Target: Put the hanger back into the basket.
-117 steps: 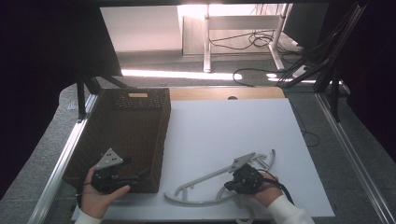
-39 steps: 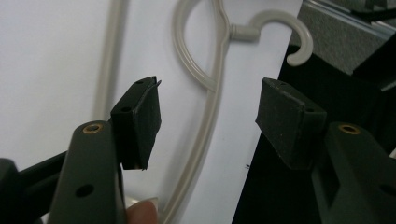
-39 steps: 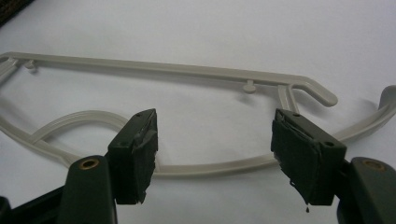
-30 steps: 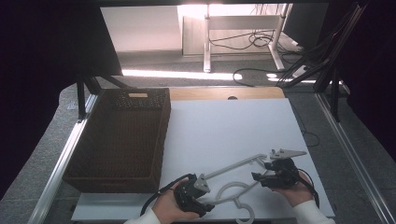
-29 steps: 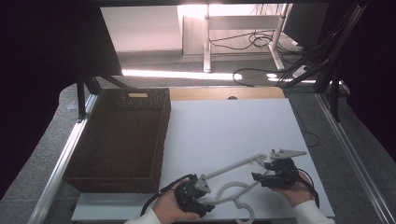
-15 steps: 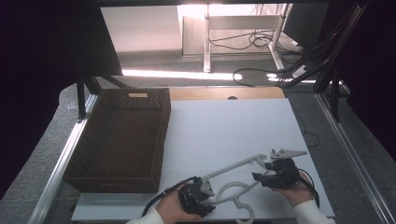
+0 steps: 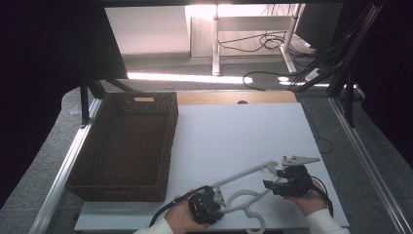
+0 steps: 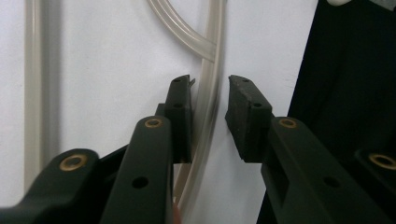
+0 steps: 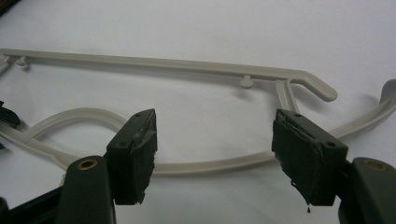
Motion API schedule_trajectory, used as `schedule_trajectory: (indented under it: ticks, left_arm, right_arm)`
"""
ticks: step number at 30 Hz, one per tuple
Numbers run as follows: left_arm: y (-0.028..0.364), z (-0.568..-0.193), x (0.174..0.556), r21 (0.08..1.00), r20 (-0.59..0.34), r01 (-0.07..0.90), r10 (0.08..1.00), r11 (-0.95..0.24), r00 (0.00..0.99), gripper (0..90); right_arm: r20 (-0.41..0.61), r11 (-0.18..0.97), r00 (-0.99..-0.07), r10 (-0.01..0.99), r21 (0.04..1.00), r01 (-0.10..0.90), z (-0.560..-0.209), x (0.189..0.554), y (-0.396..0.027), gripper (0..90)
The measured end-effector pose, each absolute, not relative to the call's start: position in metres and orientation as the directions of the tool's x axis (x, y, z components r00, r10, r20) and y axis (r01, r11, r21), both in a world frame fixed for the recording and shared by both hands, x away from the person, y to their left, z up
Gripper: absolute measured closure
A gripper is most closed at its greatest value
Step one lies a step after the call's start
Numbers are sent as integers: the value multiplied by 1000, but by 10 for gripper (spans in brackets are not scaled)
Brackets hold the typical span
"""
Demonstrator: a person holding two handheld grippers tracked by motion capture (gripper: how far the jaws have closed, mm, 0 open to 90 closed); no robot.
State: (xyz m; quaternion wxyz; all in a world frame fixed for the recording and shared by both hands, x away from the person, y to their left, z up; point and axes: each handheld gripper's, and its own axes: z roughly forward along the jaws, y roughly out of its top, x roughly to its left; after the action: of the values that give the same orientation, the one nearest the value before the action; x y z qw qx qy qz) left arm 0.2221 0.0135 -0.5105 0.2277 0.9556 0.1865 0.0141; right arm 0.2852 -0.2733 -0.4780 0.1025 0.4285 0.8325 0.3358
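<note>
A pale plastic clothes hanger (image 7: 246, 174) lies flat on the white tabletop near its front edge. My left gripper (image 7: 207, 204) is at the hanger's left end. In the left gripper view its jaws stand either side of one thin bar of the hanger (image 8: 205, 107); the left gripper (image 8: 210, 86) is open, with a gap showing on the right of the bar. My right gripper (image 7: 287, 183) sits at the hanger's right end. The right gripper (image 9: 215, 126) is wide open just above the curved lower bar of the hanger (image 9: 140, 61), with its pads either side of it.
A dark woven basket (image 7: 117, 192) stands on the left of the white table (image 7: 243, 126), its inside bare. Metal rails run along both table sides. Beyond the far edge are a floor, cables and desk legs.
The left gripper left the basket and came to the hanger's left end, edging right over the last second. The right gripper has shifted right along the hanger, then held still.
</note>
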Motion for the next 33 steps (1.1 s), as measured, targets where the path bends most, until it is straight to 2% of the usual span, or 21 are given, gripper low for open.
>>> schedule_trajectory:
  ticks: [4, 14, 27, 33]
  left_arm:
    - [9, -510, 218, 432, -23, 328, 353, -840, 935, 772]
    - [5, -508, 216, 412, 5, 282, 312, -866, 950, 813]
    - [6, -508, 220, 418, -25, 303, 322, -857, 946, 822]
    - [9, -501, 226, 444, -78, 327, 328, -834, 942, 823]
  right_arm:
    - [115, 410, -613, 781, 646, 644, -478, 286, -273, 316]
    - [110, 404, -602, 791, 646, 648, -478, 286, -275, 316]
    - [115, 350, -572, 812, 688, 635, -468, 286, -285, 316]
    - [125, 289, -529, 839, 722, 629, -460, 285, -306, 317]
